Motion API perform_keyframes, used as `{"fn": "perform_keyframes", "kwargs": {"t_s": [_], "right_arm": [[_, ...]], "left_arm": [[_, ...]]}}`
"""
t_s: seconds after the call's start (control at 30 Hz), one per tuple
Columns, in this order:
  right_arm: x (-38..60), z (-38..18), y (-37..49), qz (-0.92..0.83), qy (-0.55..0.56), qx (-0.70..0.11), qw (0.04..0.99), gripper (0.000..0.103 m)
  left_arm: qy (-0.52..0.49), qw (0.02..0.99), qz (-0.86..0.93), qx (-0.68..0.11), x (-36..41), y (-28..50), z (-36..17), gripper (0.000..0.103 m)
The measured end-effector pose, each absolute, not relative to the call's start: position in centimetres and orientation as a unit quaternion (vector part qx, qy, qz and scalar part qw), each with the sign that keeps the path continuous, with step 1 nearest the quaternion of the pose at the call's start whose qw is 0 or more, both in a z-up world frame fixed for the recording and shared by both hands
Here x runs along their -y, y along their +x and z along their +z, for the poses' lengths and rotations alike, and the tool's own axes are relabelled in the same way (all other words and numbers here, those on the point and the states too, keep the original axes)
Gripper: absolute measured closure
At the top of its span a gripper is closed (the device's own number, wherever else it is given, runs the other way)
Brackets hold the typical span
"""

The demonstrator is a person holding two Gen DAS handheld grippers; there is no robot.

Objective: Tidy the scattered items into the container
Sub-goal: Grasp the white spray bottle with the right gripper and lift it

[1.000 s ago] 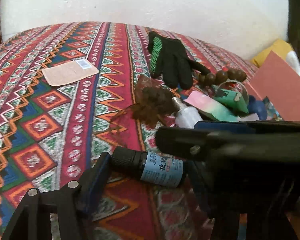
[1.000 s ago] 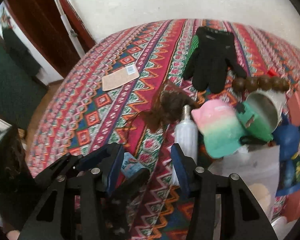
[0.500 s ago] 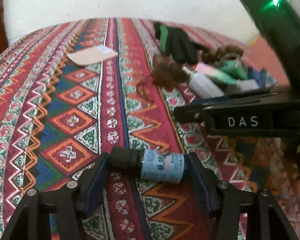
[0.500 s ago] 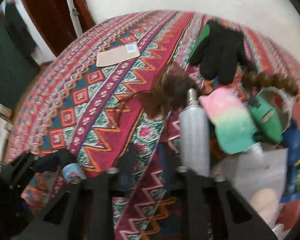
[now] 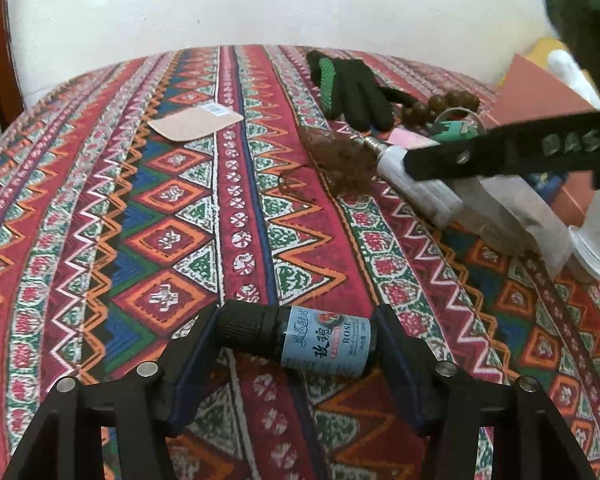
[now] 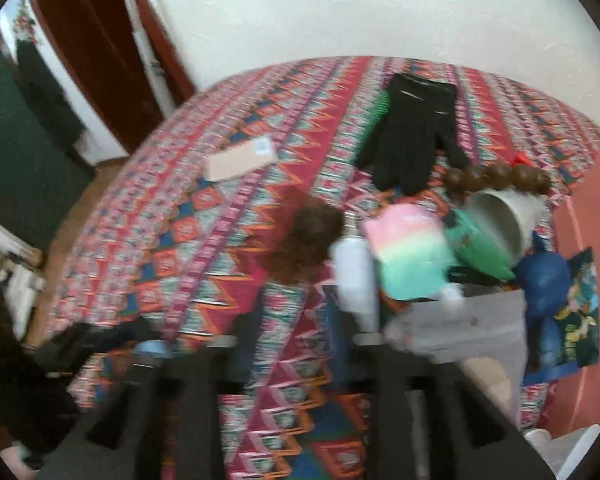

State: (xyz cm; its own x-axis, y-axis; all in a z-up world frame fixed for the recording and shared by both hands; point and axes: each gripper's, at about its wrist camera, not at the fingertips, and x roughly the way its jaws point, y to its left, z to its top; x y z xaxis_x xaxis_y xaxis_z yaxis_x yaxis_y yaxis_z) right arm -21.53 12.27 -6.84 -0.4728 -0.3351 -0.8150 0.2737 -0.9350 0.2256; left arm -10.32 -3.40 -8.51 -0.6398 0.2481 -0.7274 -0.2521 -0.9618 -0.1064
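Observation:
My left gripper (image 5: 296,344) is shut on a small dark bottle (image 5: 300,340) with a blue "ROSE" label, held crosswise by its cap and base just above the patterned cloth (image 5: 180,240). My right gripper (image 6: 292,340) is blurred and open, with only cloth showing in its gap. It sits just left of a white spray bottle (image 6: 356,276). In the left wrist view one of its fingers (image 5: 480,156) reaches over that white bottle (image 5: 420,188). A salmon-coloured box (image 6: 584,220) stands at the right edge.
A pile lies by the box: black glove (image 5: 352,84), brown beads (image 6: 496,176), tin can (image 6: 500,220), pink-green item (image 6: 412,256), blue item (image 6: 544,276), brown hair clump (image 5: 344,160). A tan card (image 5: 196,124) lies apart at the left. A door and floor lie beyond the left edge.
My left gripper closed on the bottle and drew it back, away from the pile. My right gripper swung right toward the white spray bottle, and its jaws narrowed somewhat.

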Motion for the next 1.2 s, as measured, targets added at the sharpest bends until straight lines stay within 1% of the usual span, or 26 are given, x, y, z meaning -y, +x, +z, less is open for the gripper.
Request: {"fn": "perform_keyframes", "kwargs": {"t_s": [0.13, 0.17, 0.23, 0.27, 0.3, 0.37, 0.43, 0.6, 0.67, 0.73, 0.8, 0.83, 0.87, 0.93, 1.0, 1.1, 1.2], "right_arm": [[-12.3, -8.9, -22.9, -0.856, 0.494, -0.001, 0.155, 0.05], [-12.0, -9.5, -23.0, -0.854, 0.496, -0.014, 0.156, 0.053], [-11.5, -10.8, -23.2, -0.851, 0.5, -0.038, 0.156, 0.055], [-11.4, -10.7, -23.2, -0.854, 0.497, -0.04, 0.149, 0.069], [-12.0, -10.2, -23.0, -0.852, 0.499, -0.016, 0.155, 0.073], [-13.1, -9.2, -22.7, -0.848, 0.502, 0.03, 0.167, 0.075], [-13.9, -7.7, -21.9, -0.853, 0.491, 0.042, 0.174, 0.075], [-16.3, -3.3, -19.3, -0.852, 0.452, 0.139, 0.226, 0.075], [-17.0, -2.4, -18.8, -0.848, 0.441, 0.163, 0.243, 0.075], [-17.0, -2.0, -17.9, -0.841, 0.448, 0.161, 0.258, 0.075], [-15.8, -3.2, -17.5, -0.825, 0.484, 0.116, 0.268, 0.073], [-15.2, -3.9, -17.2, -0.813, 0.505, 0.091, 0.274, 0.069], [-14.6, -5.1, -17.1, -0.805, 0.525, 0.072, 0.267, 0.061], [-13.5, -7.6, -16.9, -0.786, 0.563, 0.034, 0.254, 0.05], [-13.7, -8.4, -17.1, -0.787, 0.569, 0.046, 0.235, 0.05], [-14.1, -7.2, -17.6, -0.801, 0.547, 0.072, 0.233, 0.05], [-13.8, -6.0, -18.0, -0.813, 0.527, 0.073, 0.234, 0.057]], "left_arm": [[-0.402, 0.14, 0.905, -0.003, 3.7, -10.0, -8.4, 0.038], [-0.403, 0.14, 0.904, -0.003, 3.8, -10.0, -8.5, 0.038], [-0.406, 0.14, 0.903, 0.001, 4.0, -10.1, -8.6, 0.038], [-0.407, 0.139, 0.903, 0.003, 4.1, -10.2, -8.7, 0.038], [-0.407, 0.139, 0.903, 0.006, 4.2, -10.2, -8.7, 0.038], [-0.403, 0.14, 0.904, 0.014, 4.4, -9.9, -8.3, 0.038], [-0.396, 0.143, 0.907, 0.024, 4.7, -9.8, -7.6, 0.038], [-0.377, 0.151, 0.913, 0.037, 4.8, -9.1, -5.7, 0.038], [-0.371, 0.154, 0.915, 0.038, 4.7, -8.8, -5.0, 0.038], [-0.365, 0.153, 0.918, 0.032, 4.4, -8.4, -4.6, 0.039], [-0.365, 0.152, 0.918, 0.029, 4.4, -8.3, -4.6, 0.039], [-0.366, 0.151, 0.918, 0.028, 4.4, -8.3, -4.7, 0.038], [-0.368, 0.15, 0.917, 0.027, 4.5, -8.2, -4.7, 0.038], [-0.373, 0.147, 0.916, 0.025, 4.6, -8.1, -5.0, 0.038], [-0.376, 0.144, 0.915, 0.027, 4.9, -8.2, -5.2, 0.038], [-0.377, 0.138, 0.915, 0.035, 5.4, -8.5, -5.2, 0.038], [-0.378, 0.135, 0.915, 0.04, 5.8, -8.7, -5.3, 0.038]]}}
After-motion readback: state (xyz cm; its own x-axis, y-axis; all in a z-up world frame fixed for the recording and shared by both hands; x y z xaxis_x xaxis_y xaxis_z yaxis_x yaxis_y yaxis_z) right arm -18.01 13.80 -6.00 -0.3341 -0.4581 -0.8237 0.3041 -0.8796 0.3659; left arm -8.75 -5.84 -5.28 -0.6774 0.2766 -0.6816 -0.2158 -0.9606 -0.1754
